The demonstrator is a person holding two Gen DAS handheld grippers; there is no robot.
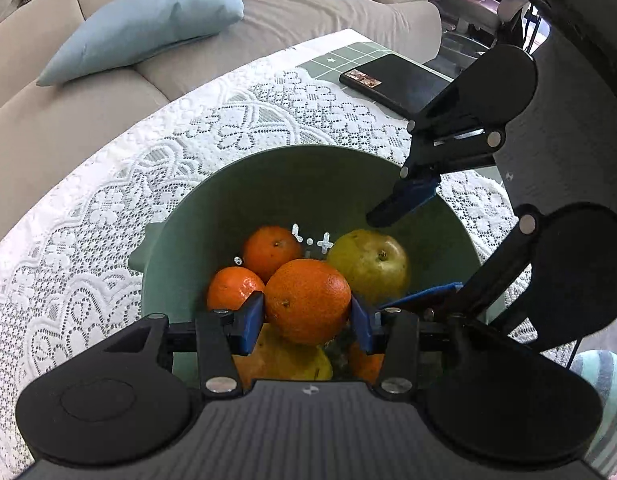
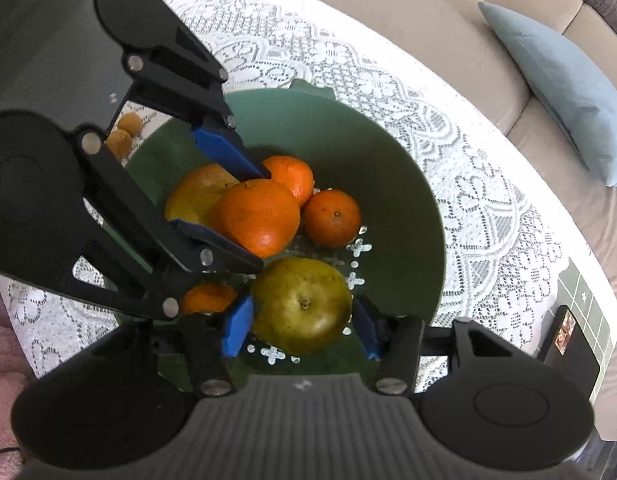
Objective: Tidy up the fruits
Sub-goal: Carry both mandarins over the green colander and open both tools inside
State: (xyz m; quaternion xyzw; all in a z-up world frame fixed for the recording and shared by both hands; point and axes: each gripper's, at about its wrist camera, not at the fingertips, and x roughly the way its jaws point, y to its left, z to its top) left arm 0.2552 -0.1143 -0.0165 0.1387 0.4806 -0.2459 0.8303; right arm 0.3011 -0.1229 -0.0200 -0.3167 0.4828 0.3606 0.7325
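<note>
Orange in left gripper hides fruit beneath.

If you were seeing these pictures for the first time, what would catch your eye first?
The green bowl of fruit on the lace cloth. The left gripper pinches a big orange at its centre, while the right gripper, open, straddles a yellow-green pear beside it. A pale blue pillow lies on the sofa behind.

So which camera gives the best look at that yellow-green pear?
The right wrist view: the pear sits large, stem up, between the right gripper pads. The left wrist view shows it smaller, partly hidden behind the big orange.
</note>
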